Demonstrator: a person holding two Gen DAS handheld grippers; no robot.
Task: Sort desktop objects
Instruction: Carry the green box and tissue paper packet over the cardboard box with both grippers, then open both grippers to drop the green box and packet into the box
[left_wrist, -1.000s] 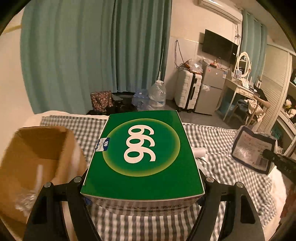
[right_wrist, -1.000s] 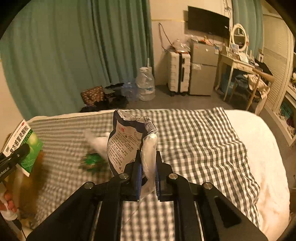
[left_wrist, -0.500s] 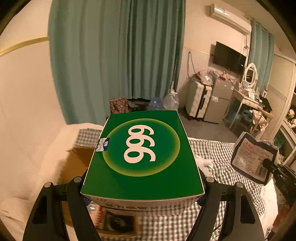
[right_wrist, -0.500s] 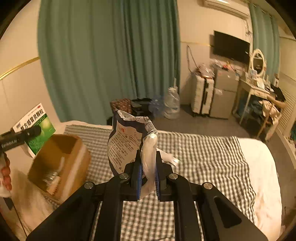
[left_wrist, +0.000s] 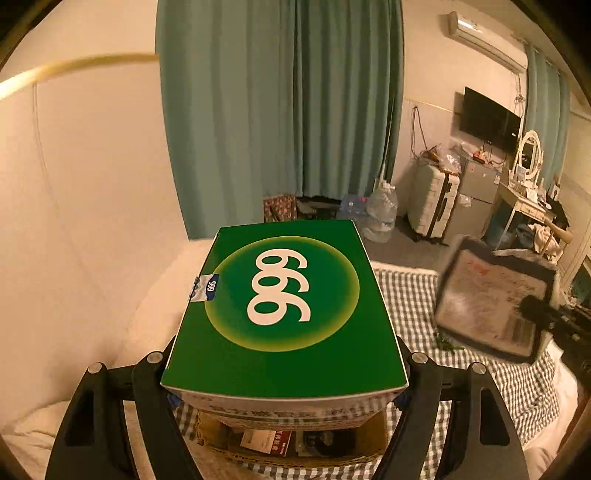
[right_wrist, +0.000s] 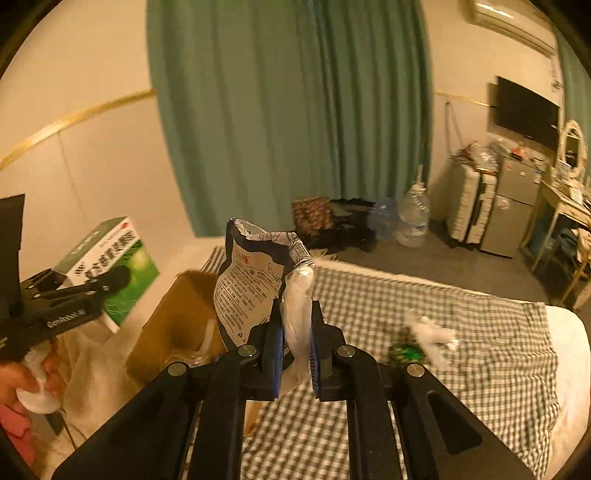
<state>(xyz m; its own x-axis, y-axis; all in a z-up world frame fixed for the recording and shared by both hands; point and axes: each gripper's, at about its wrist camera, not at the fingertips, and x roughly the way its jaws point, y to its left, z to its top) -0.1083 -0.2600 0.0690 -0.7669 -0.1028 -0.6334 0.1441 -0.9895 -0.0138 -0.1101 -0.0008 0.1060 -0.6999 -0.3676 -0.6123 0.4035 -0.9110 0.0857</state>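
Green box (left_wrist: 284, 314): clamped by its sides in the left gripper (left_wrist: 284, 397), held in the air over the open cardboard box (right_wrist: 177, 314).
Torn pouch (right_wrist: 255, 280): upright (top ripped open), pinched in the narrowly closed right gripper (right_wrist: 295, 354).
Bed (right_wrist: 461, 369): checked cloth carrying a white wad (right_wrist: 432, 332) beside a green wrapper (right_wrist: 406, 352).

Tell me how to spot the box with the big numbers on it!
Find the checked cloth spread over the bed, then go to its left end, where an open cardboard box sits. Held just above that is the green box, clamped in the left gripper. It alone has a flat green top with big white numerals in a pale ring; the packet in the right gripper is crinkly.
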